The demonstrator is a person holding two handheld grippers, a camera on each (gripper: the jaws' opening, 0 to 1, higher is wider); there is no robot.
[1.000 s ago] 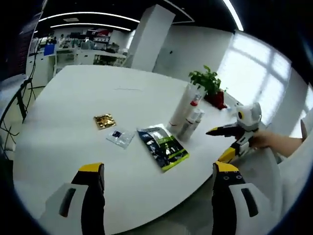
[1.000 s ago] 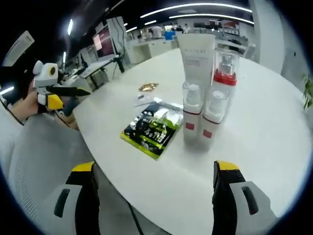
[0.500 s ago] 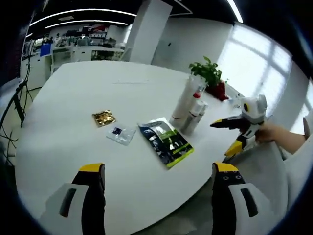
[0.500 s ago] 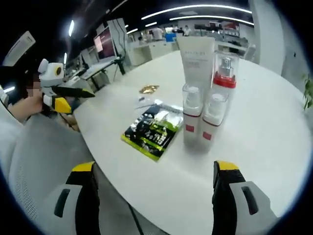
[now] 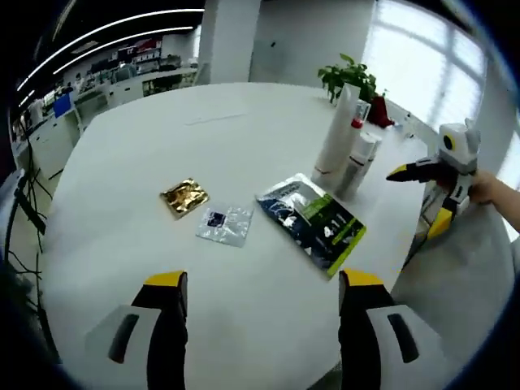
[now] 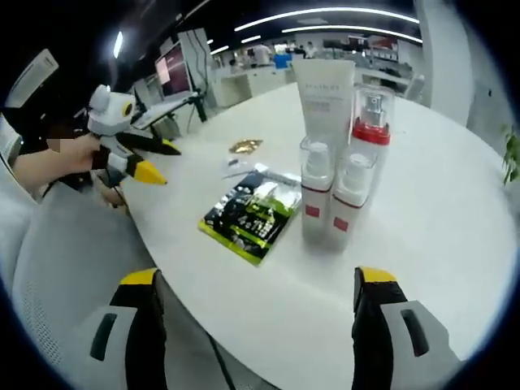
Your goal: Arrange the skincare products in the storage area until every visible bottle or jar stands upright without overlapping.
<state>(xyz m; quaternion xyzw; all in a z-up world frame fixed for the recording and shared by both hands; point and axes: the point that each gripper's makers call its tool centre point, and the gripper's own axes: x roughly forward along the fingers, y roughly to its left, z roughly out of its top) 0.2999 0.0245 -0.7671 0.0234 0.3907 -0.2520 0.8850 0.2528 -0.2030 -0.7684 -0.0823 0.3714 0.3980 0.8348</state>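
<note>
A tall white tube (image 6: 327,96) and a clear bottle with a red collar (image 6: 372,123) stand upright on the round white table (image 6: 439,219). Two small pump bottles (image 6: 315,205) (image 6: 346,213) stand in front of them, close together. The same group (image 5: 345,154) appears at the table's right in the left gripper view. A black-and-green sachet (image 5: 314,223), a clear sachet (image 5: 223,225) and a gold sachet (image 5: 185,197) lie flat. My left gripper (image 5: 258,284) is open above the near table edge, and my right gripper (image 6: 253,280) is open short of the bottles. Both hold nothing.
A potted plant (image 5: 349,77) stands behind the bottles near the far edge. A grey chair back (image 6: 65,268) sits off the table's left in the right gripper view. Desks and monitors fill the room behind.
The left gripper has moved forward over the table, so the sachets look nearer. In the right gripper view the left gripper has come closer to the table edge. The bottles have not moved.
</note>
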